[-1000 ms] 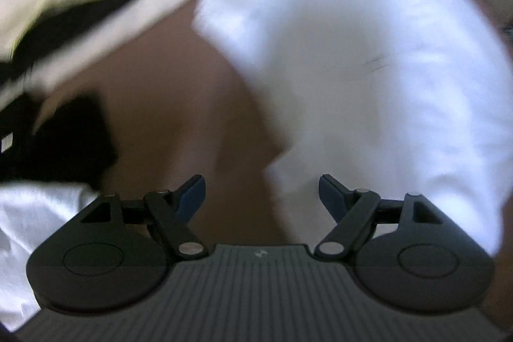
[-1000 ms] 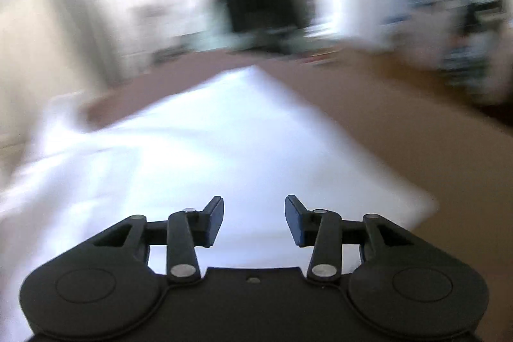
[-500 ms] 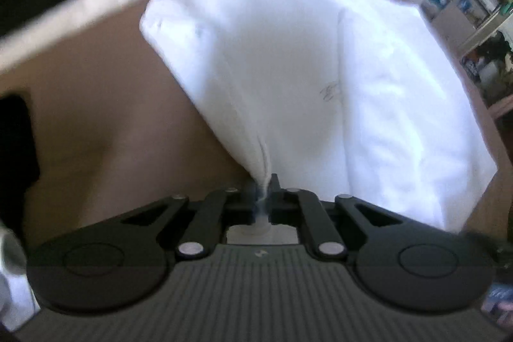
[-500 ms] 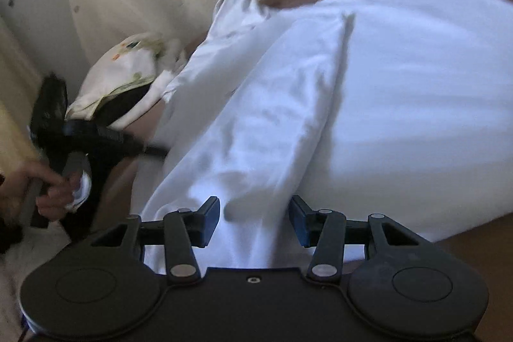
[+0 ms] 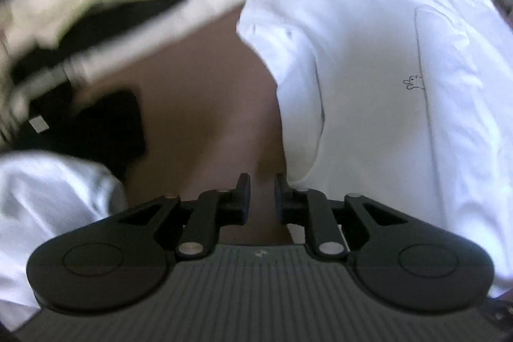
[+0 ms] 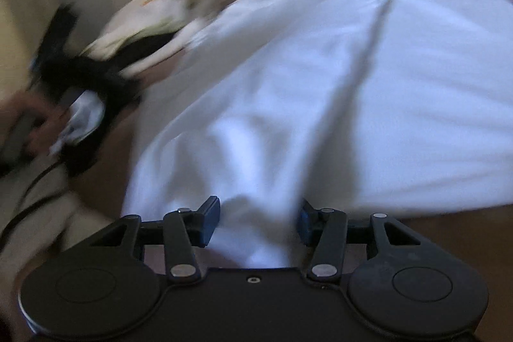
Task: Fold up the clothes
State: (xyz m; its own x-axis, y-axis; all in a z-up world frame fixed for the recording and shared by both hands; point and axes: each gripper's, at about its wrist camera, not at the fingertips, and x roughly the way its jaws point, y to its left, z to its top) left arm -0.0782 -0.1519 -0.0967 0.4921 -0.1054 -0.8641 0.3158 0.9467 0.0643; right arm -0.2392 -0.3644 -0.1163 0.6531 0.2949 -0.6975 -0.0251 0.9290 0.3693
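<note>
The white shirt (image 5: 384, 69) lies spread on the brown bed (image 5: 198, 92). It looks soft, light and floppy, so grab it at an edge or corner. Left gripper (image 5: 260, 193) is narrow and holds nothing. Right gripper (image 6: 258, 221) is wide, with cloth between. A tiny drawing, no words

Shirt (image 5: 384, 85) lies on bed (image 5: 198, 104), clothes pile (image 5: 96, 21) to its left.

Left hand-held gripper (image 5: 261, 197), narrowly parted, empty, beside white shirt (image 5: 384, 79) on brown surface (image 5: 198, 104).
</note>
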